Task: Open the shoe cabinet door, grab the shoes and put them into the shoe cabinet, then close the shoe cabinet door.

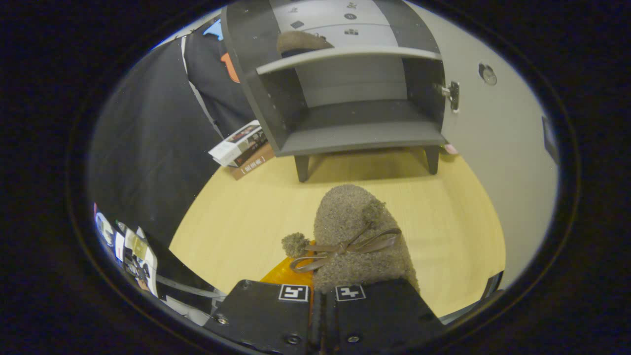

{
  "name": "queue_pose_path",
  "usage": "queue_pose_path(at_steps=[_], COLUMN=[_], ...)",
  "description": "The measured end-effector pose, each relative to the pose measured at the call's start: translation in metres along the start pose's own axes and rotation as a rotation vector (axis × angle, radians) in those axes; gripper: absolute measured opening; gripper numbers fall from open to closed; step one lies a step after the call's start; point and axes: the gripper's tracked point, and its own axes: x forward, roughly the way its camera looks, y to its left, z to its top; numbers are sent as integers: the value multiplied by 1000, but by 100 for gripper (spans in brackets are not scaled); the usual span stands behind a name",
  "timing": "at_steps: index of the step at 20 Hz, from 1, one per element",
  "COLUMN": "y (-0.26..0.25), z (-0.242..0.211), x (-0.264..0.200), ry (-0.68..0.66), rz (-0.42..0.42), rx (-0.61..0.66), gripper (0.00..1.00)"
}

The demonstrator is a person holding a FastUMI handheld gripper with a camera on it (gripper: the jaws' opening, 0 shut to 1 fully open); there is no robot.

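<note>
Slipper in my grip, facing the open cabinet.

My gripper (323, 296) has its fingers drawn nearly together on the heel end of the fuzzy slipper (357, 236), toe pointing ahead so it can go straight onto a shelf. The cabinet (355, 133) stands beyond on the floor (236, 217), its door (498, 148) swung wide to the right to leave the opening free. The other slipper (300, 42) already sits on the upper shelf, half hidden behind the shelf's edge. I cannot make out exactly where my fingers pinch, nor what the orange thing (288, 273) under the slipper is.
</note>
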Motion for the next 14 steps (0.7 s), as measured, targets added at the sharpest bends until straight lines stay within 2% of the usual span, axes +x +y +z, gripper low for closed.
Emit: queue_pose_path(at_steps=[3,9,14], y=[16,21,20], z=[39,149,232], x=[-40,-93,-111], ry=[-80,-322,-453], rz=[33,-32,-63], rx=[-33,-94,-115], gripper=[7,7,7])
